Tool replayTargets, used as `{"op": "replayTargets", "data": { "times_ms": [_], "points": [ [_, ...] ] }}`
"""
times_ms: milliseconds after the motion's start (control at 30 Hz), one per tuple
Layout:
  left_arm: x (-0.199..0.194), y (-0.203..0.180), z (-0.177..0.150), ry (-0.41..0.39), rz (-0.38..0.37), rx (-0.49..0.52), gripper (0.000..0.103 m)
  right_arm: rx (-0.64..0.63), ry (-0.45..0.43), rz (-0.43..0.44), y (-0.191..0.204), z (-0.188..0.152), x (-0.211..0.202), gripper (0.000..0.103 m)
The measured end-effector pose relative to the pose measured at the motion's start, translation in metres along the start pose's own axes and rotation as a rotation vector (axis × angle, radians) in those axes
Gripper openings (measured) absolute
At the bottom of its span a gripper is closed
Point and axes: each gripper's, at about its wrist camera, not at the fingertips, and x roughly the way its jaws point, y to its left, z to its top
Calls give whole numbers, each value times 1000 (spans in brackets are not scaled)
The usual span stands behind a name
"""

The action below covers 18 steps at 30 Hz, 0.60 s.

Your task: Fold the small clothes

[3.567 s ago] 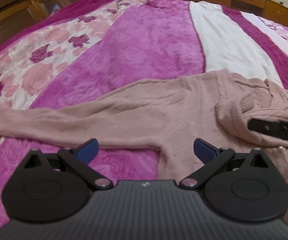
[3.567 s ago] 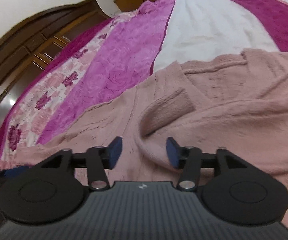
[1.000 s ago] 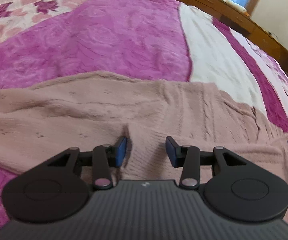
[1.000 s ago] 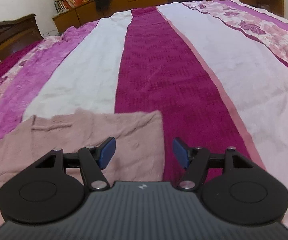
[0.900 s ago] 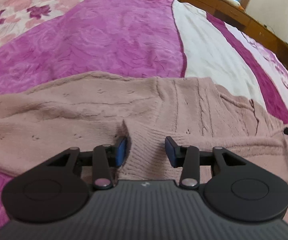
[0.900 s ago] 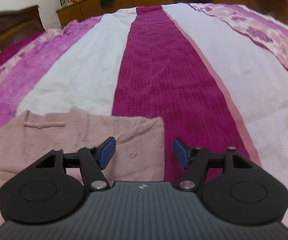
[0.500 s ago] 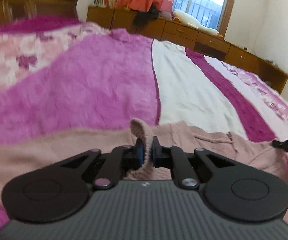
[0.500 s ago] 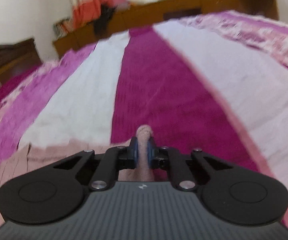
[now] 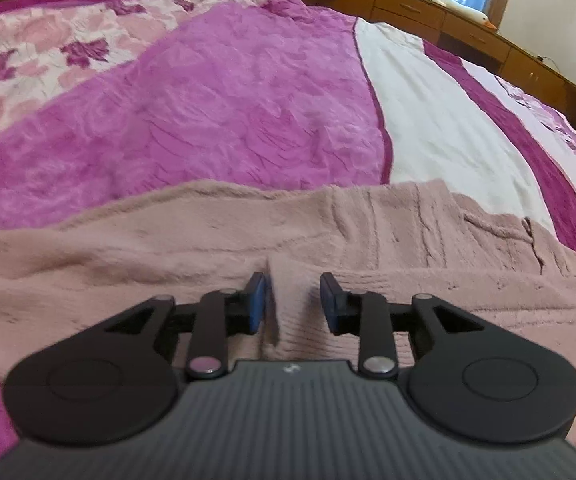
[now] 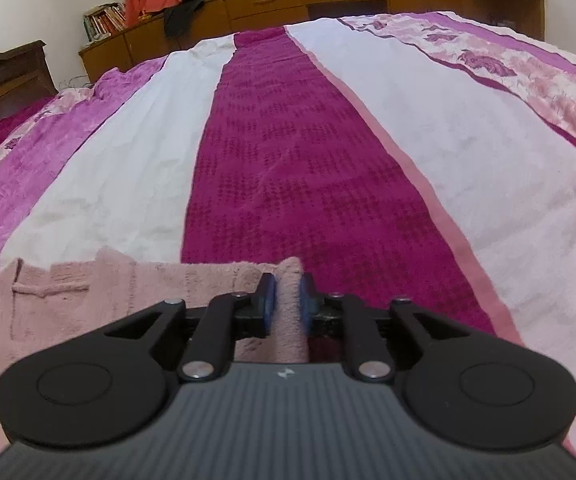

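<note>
Resting surface: pink sweater (image 9: 248,236) lies spread on striped bedspread (image 9: 224,112).
Left gripper (image 9: 293,300): jaws opening; sweater fold between, pads clear.
Right gripper (image 10: 287,300): jaws opening; sweater edge ridge between, pads still touching.

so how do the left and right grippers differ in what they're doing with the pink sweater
The left gripper has a clear gap, its jaws opening, pads off the pink sweater hem between them. The right gripper stands narrower, its jaws opening too, but pads still against a raised fold at the sweater's corner. Both have blue pads and point over the striped bedspread.
</note>
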Motion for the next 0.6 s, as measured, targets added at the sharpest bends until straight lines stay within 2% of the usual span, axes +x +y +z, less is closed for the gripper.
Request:
{"op": "replayTargets", "data": {
  "times_ms": [67, 100, 333, 433, 600],
  "points": [
    [-10, 3, 2, -6, 12, -8, 33, 11, -10, 17, 3, 0, -12, 53],
    [-14, 6, 2, -8, 18, -15, 33, 14, -16, 34, 4, -1, -18, 58],
    [-49, 39, 8, -2, 114, -62, 35, -17, -10, 120, 21, -12, -71, 62],
    [-68, 58, 11, -16, 190, -65, 35, -43, -3, 139, 28, -19, -97, 64],
    [-104, 102, 23, -36, 285, -173, 35, -57, 0, 180, 34, -32, -142, 68]
  ]
}}
